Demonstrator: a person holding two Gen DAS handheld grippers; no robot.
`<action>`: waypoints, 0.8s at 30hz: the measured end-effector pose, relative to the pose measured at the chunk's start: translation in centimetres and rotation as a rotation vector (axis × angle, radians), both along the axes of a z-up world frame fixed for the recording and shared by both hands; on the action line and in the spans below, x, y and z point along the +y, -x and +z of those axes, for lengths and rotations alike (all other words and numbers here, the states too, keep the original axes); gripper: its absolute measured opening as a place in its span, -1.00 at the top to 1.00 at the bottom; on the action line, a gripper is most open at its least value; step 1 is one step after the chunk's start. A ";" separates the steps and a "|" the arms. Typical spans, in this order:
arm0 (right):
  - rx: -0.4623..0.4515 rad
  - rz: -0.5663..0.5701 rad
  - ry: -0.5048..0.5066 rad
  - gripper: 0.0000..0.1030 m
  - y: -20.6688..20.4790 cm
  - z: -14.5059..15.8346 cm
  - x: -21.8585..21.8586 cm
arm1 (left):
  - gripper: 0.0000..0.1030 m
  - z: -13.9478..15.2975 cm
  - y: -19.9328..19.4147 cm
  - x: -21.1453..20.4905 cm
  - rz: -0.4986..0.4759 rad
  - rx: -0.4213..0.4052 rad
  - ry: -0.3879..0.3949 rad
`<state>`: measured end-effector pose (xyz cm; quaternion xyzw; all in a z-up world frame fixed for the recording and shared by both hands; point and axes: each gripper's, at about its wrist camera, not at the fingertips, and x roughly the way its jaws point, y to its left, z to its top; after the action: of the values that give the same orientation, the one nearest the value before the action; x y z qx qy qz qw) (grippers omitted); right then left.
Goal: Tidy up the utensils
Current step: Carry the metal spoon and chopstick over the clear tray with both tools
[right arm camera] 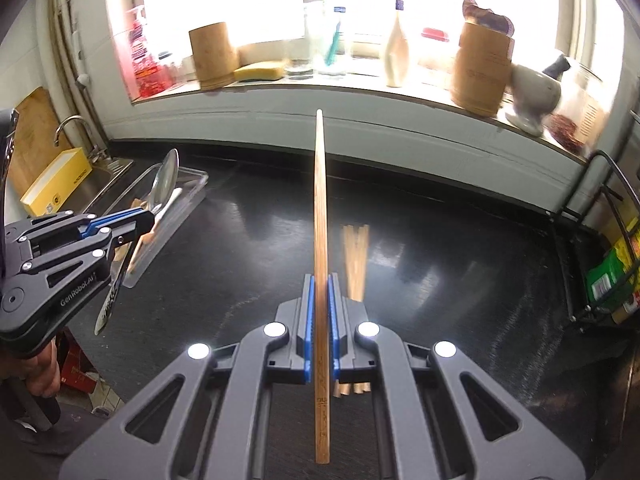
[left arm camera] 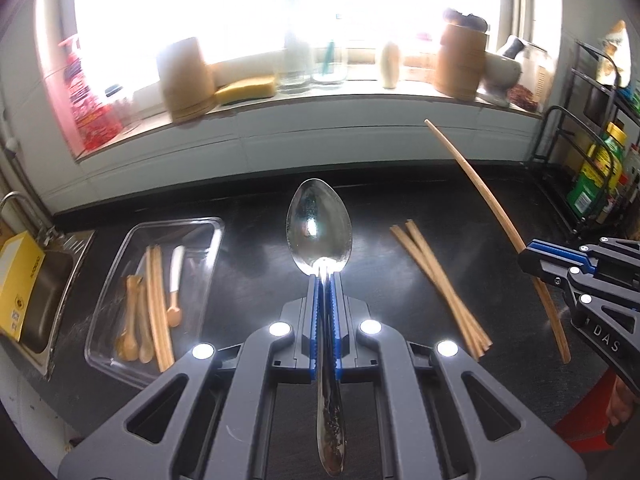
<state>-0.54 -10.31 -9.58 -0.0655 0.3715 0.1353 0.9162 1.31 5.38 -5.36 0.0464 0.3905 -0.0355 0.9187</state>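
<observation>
Right here, the left gripper [left arm camera: 326, 276] is clamped on a metal spoon [left arm camera: 320, 226], bowl pointing straight ahead above the black counter [left arm camera: 260, 264]. The right gripper [right arm camera: 321, 280] pinches one chopstick [right arm camera: 320, 200], aimed lengthwise toward the windowsill. Further out, a loose bundle of chopsticks [left arm camera: 436, 280] lies on the counter, too overlapped to count. The clear tray [left arm camera: 132, 236] holds wooden spoons, chopsticks and a white-handled utensil.

The surface [left arm camera: 256, 248] is glossy black. The spoon [left arm camera: 320, 224] is shiny silver, the chopstick [right arm camera: 321, 240] tan wood. The tray [left arm camera: 120, 264] is clear; the box [left arm camera: 18, 280] at the left edge is yellow.
</observation>
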 end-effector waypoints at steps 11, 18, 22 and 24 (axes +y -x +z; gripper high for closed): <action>0.039 0.174 0.001 0.86 -2.8 -0.8 10.3 | 0.91 -0.7 -0.1 9.7 0.188 0.031 0.000; 0.074 0.285 -0.018 0.86 -5.0 -1.3 18.4 | 0.91 -1.3 -0.6 16.5 0.296 0.058 0.000; 0.108 0.324 -0.040 0.86 -5.9 -1.8 22.3 | 0.91 -1.8 -1.0 20.1 0.341 0.076 0.007; 0.126 0.336 -0.051 0.86 -6.4 -2.0 24.0 | 0.91 -2.1 -1.2 21.4 0.355 0.083 0.010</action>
<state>5.88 13.72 -11.60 -0.0950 0.4083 0.2997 0.8570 2.55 26.77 -7.44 -0.0294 0.4300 0.1234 0.8939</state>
